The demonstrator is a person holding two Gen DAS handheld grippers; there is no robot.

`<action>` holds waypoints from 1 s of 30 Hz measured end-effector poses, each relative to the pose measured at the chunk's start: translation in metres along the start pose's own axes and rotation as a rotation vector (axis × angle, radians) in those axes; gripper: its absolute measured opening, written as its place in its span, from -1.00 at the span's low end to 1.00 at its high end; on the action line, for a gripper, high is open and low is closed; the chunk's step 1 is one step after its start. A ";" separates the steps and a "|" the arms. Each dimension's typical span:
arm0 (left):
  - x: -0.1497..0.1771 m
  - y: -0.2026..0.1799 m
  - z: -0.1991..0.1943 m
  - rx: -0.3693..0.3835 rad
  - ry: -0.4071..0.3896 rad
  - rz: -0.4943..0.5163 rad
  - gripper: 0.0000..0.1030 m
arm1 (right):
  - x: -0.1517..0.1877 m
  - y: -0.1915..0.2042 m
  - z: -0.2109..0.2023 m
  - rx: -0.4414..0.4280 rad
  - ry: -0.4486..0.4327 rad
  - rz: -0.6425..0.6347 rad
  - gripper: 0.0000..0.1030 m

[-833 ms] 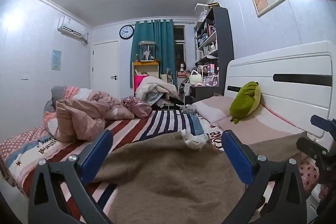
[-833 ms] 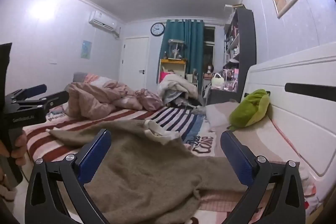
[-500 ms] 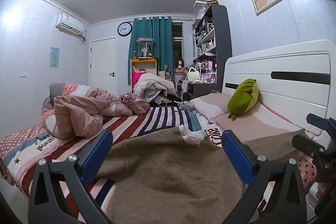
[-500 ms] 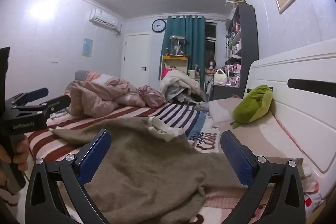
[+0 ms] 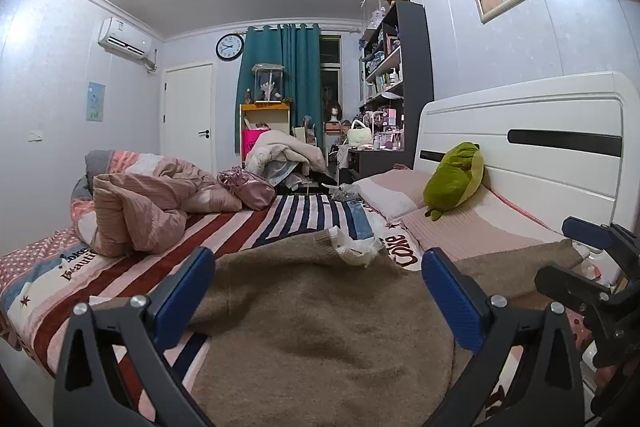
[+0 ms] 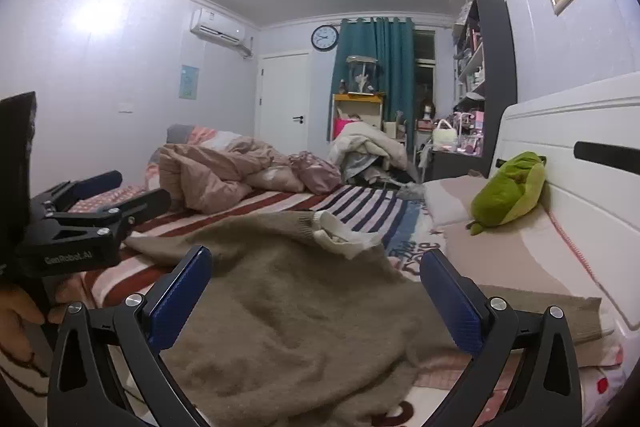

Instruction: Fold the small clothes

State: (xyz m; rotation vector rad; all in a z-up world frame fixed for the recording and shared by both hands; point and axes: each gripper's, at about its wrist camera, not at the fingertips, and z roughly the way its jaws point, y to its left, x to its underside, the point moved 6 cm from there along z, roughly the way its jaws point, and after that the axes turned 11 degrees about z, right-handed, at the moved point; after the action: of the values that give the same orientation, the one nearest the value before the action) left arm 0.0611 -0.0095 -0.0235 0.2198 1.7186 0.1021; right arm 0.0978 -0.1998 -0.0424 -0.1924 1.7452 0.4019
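**While both grippers hang open, the sweater lies spread on the bed**

While the brown sweater [image 5: 320, 315] lies spread across the near part of the bed [image 5: 304, 215], both grippers hover above it with nothing in their hold; the left gripper [image 5: 316, 291] has its blue fingers [image 5: 182, 297] wide apart, the knit showing between them; the right gripper [image 6: 316, 291] likewise stands with its fingers [image 6: 180, 299] spread wide, gripping nothing, the sweater filling the gap between them.

From the right wrist view the sweater's body bunches in soft folds toward the near edge of the bed; one sleeve reaches left toward the left gripper, whose black frame is held in a hand [image 6: 20, 311] at the picture's left edge; the other sleeve stretches right over the pink pillow [image 6: 520, 259] by the white headboard [image 6: 580, 123]. A white collar [image 6: 344, 239] shows at the sweater's far end, lying on the striped sheet.

Farther back a pink quilt [image 5: 148, 203] is heaped on the left of the bed; a green plush toy [image 5: 456, 183] leans on the pillow against the headboard, well apart from the sweater; the right gripper's frame shows at the right edge of the left wrist view, near the sleeve end.
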 end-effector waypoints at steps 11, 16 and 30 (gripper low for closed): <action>0.001 -0.003 -0.002 0.007 0.010 0.004 0.98 | 0.001 0.005 0.002 -0.014 0.008 0.006 1.00; 0.001 -0.003 -0.003 0.010 0.009 0.005 0.98 | 0.003 0.005 0.003 -0.005 0.007 0.005 1.00; 0.002 -0.002 -0.002 0.018 0.011 0.000 0.98 | 0.003 0.000 0.001 -0.003 0.006 0.020 1.00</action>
State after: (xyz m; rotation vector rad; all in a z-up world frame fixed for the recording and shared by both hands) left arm 0.0586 -0.0112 -0.0255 0.2328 1.7309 0.0884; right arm 0.0983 -0.1987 -0.0456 -0.1785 1.7534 0.4195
